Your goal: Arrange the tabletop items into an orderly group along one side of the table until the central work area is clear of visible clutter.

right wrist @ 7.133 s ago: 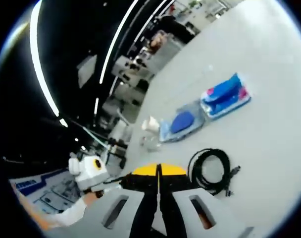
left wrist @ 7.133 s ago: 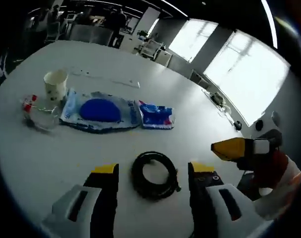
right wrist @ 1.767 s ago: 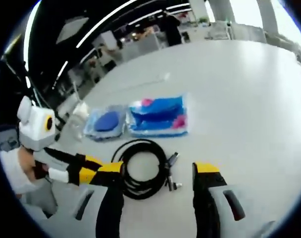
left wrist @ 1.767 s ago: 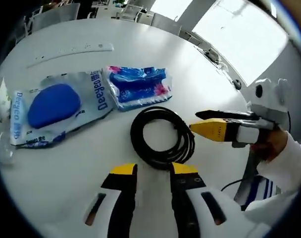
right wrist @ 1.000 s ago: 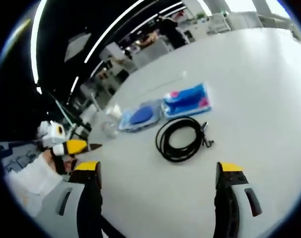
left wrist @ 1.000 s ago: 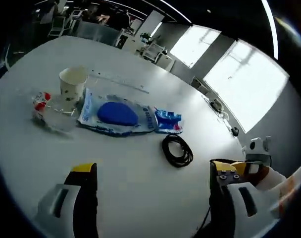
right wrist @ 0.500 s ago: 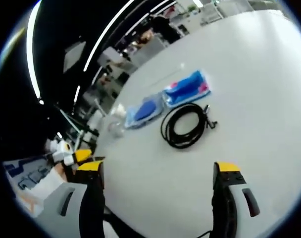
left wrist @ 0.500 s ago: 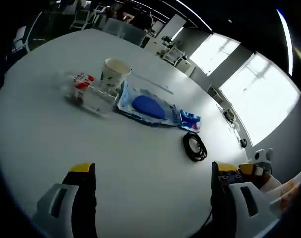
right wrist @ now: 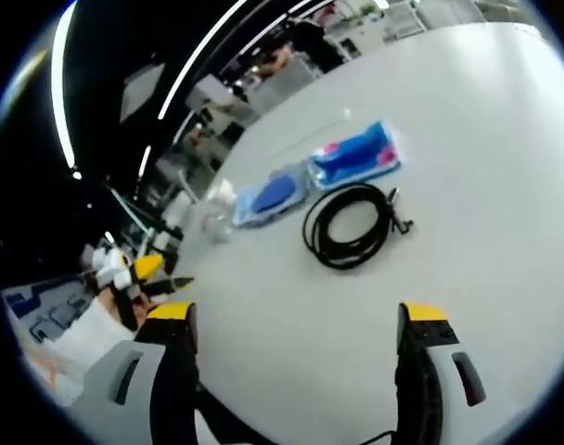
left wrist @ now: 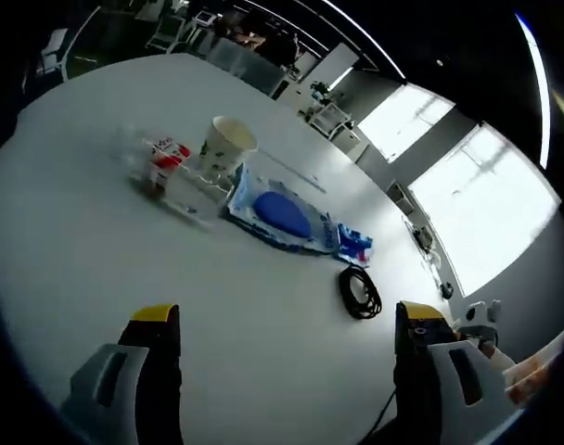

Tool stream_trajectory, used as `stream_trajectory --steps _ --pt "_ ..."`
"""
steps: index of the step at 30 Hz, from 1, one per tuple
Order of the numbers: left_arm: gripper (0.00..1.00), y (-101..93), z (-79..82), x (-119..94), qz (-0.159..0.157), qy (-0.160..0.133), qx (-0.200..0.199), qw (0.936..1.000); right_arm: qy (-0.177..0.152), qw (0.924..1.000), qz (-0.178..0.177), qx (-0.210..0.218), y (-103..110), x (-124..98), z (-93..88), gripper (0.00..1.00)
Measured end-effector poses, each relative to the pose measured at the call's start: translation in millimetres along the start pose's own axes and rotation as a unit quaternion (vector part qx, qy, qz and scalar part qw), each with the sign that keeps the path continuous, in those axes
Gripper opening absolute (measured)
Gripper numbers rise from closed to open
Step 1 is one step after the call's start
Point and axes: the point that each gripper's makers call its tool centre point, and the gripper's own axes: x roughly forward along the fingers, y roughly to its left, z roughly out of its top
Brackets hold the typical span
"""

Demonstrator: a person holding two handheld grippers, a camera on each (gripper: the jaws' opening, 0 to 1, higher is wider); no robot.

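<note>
On the round white table (left wrist: pixel 96 250) a row of items lies: a clear bag with a red label (left wrist: pixel 163 165), a paper cup (left wrist: pixel 227 142), a clear pack holding a blue pad (left wrist: pixel 281 211), a blue tissue pack (left wrist: pixel 355 247) and a coiled black cable (left wrist: pixel 359 291). My left gripper (left wrist: pixel 287 329) hovers open, well short of them. In the right gripper view the black cable (right wrist: pixel 349 225) lies below the tissue pack (right wrist: pixel 356 156) and the blue pad pack (right wrist: pixel 271 198). My right gripper (right wrist: pixel 296 325) is open, apart from the cable.
A long pale strip (left wrist: pixel 296 171) lies on the table beyond the packs. The other gripper (right wrist: pixel 134 271), held by a hand in a white sleeve, shows at the left of the right gripper view. Chairs and desks stand past the table's far edge. Bright windows (left wrist: pixel 467 195) are at the right.
Both grippers have let the cable lie beside the tissue pack, opened wide and drawn back. Over the last second the left view has swung further away from the row.
</note>
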Motion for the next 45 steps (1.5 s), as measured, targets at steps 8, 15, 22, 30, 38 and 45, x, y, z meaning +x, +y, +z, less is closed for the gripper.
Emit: stream_trajectory --steps 8,15,22,30,38,45 --pt "0.98 13.5 5.9 -7.0 0.006 -0.021 -0.038 0.9991 0.006 0.9999 0.005 -0.009 1.9 3.6 2.1 0.85" --pt "0.98 26.9 14.3 -11.6 0.014 -0.034 -0.048 0.9982 0.01 0.9999 0.005 -0.009 1.9 6.0 1.8 0.85" --pt "0.97 32.7 12.8 -12.5 0.019 -0.033 -0.051 0.998 0.01 0.9999 0.002 -0.001 0.9 5.6 1.2 0.85" --pt "0.97 47.3 18.8 -13.3 0.039 -0.022 -0.027 0.9986 0.009 0.9999 -0.001 -0.005 1.2 6.5 4.4 0.84" --pt "0.93 80.2 56.5 -9.0 0.069 -0.034 -0.032 0.9965 0.016 0.9998 -0.008 -0.001 -2.3 6.2 0.9 0.84" --pt "0.9 111.5 98.3 2.0 0.094 -0.064 -0.104 0.9881 0.018 0.9997 -0.016 0.006 -7.4 6.5 -1.2 0.83"
